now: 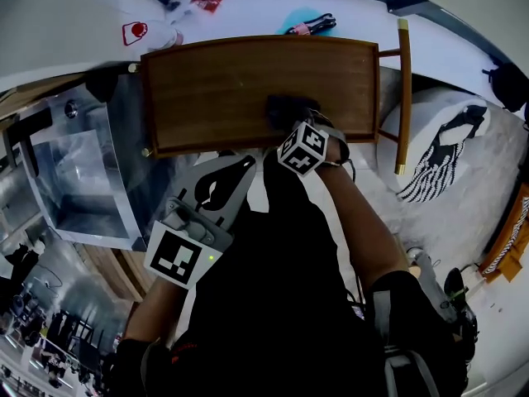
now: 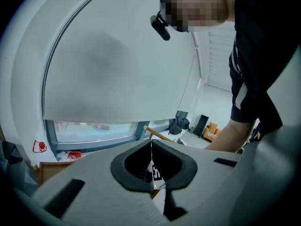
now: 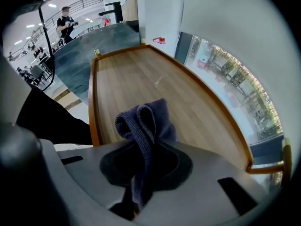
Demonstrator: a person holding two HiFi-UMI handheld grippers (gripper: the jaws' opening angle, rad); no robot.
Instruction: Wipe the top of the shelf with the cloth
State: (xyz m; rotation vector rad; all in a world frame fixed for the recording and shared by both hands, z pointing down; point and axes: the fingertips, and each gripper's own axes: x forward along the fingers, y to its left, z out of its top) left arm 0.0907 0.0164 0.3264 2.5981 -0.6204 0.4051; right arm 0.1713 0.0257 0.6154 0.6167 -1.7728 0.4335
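The wooden shelf top (image 1: 240,85) lies straight ahead below me, with a raised rim. A dark blue cloth (image 1: 288,108) rests on its near right part. My right gripper (image 1: 291,122) is shut on that cloth and holds it down on the wood. In the right gripper view the cloth (image 3: 145,125) bunches up out of the right gripper (image 3: 143,152), with the bare shelf top (image 3: 141,79) stretching away beyond it. My left gripper (image 1: 238,166) hangs off the shelf's near edge, shut with nothing in it. The left gripper (image 2: 151,149) points up toward a window blind.
A metal sink unit (image 1: 74,172) stands left of the shelf. A wooden rail (image 1: 403,98) sticks out at the shelf's right, beside a white cushion with a black pattern (image 1: 446,151). Small items lie on the sill (image 1: 248,11) behind. A person (image 3: 66,19) stands far off.
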